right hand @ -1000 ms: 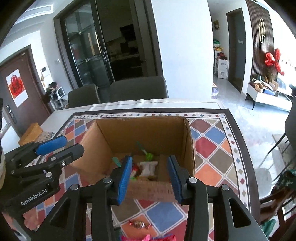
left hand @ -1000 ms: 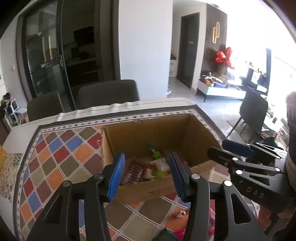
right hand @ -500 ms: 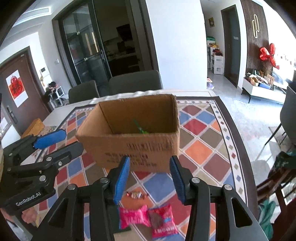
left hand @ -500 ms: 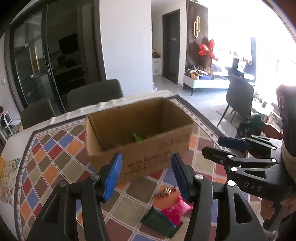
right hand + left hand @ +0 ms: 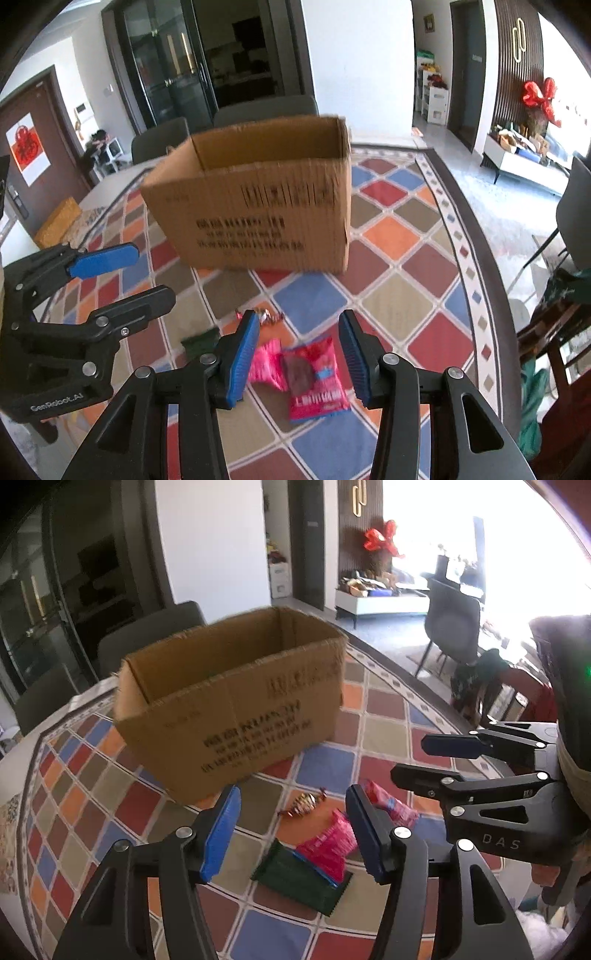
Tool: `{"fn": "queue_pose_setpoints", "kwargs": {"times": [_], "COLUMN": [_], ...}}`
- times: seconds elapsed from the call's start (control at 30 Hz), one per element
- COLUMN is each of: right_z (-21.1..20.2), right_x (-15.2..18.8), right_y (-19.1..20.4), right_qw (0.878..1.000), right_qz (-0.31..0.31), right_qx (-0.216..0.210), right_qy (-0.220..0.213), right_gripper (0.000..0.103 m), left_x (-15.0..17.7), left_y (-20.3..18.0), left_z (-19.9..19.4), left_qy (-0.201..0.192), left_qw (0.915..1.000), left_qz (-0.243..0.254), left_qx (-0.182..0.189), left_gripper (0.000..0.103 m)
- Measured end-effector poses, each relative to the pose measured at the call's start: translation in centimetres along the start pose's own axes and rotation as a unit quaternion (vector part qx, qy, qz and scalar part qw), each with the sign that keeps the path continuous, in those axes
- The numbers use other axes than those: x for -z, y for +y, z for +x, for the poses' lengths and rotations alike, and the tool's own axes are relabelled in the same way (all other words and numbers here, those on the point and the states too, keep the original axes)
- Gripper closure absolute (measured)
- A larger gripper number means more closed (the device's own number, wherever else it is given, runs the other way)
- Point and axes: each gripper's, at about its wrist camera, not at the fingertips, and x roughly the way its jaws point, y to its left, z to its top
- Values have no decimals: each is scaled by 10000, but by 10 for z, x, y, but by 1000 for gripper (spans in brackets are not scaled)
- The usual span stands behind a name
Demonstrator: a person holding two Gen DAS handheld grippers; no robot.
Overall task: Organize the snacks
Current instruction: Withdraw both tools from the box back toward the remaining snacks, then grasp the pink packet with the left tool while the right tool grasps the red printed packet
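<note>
my left claw hangs spread wide above the table, nothing between its blue pads. my right claw is spread just the same and holds nothing, and it sits just beside the left one, each showing at the edge of the other's view.

the cardboard box stands upright on the checkered tablecloth, open at the top, its printed side facing me (the print is too blurred to read). what lies inside is hidden by the near wall from here.

the loose snacks sit on the cloth in front of the box, apart from its near bottom edge, with bare cloth between. a small twisted candy lies nearest the box. closer to me a pink packet touches a red packet, and both show between my right pads. a dark green packet lies under the near end of the pink one, toward the left.

to the right of the box the cloth runs open up to its dark border, where the table edge curves away. a grey chair stands behind the box at the far edge.
</note>
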Motion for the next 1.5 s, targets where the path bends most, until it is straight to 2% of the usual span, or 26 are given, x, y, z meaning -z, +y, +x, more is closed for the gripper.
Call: {"fn": "queue_pose_setpoints", "kwargs": {"times": [0.2, 0.3, 0.43, 0.77, 0.93, 1.13, 1.2, 1.23, 1.27, 1.3, 1.37, 1.5], "right_z": [14, 20, 27, 49, 57, 65, 67, 68, 70, 71, 72, 75], "right_x": [21, 29, 38, 56, 57, 57, 57, 56, 56, 56, 55, 53], "right_y": [-3, -4, -5, -3, -2, -6, -9, -10, -11, -11, -9, -6], "right_qw": [9993, 9987, 9975, 9923, 9905, 9893, 9893, 9892, 9891, 9891, 9892, 9892], "right_qz": [-48, -76, -132, -413, -488, -460, -410, -392, -371, -355, -349, -384], "right_qx": [43, 76, 116, 162, 193, 233, 222, 218, 204, 170, 104, 54], "right_qy": [357, 507, 688, 1153, 1275, 1362, 1384, 1398, 1411, 1416, 1422, 1414], "right_gripper": [57, 48, 48, 48, 48, 48, 48, 48, 48, 48, 48, 48], "left_x": [15, 21, 29, 39, 37, 36, 36, 36, 36, 36, 36, 37], "left_y": [-11, -16, -22, -34, -35, -34, -33, -32, -31, -30, -30, -25], "left_z": [18, 26, 36, 67, 83, 95, 98, 100, 100, 101, 100, 91], "left_qy": [277, 409, 569, 1050, 1188, 1271, 1285, 1301, 1315, 1326, 1293, 1203], "left_qw": [9991, 9978, 9951, 9825, 9793, 9793, 9797, 9799, 9802, 9804, 9813, 9856], "left_qz": [297, 490, 753, 1493, 1598, 1514, 1461, 1426, 1362, 1304, 1255, 1040], "left_qx": [148, 203, 278, 357, 350, 445, 482, 509, 578, 648, 671, 581], "left_gripper": [43, 42, 39, 36, 33, 34, 36, 41, 53, 59, 64, 65]}}
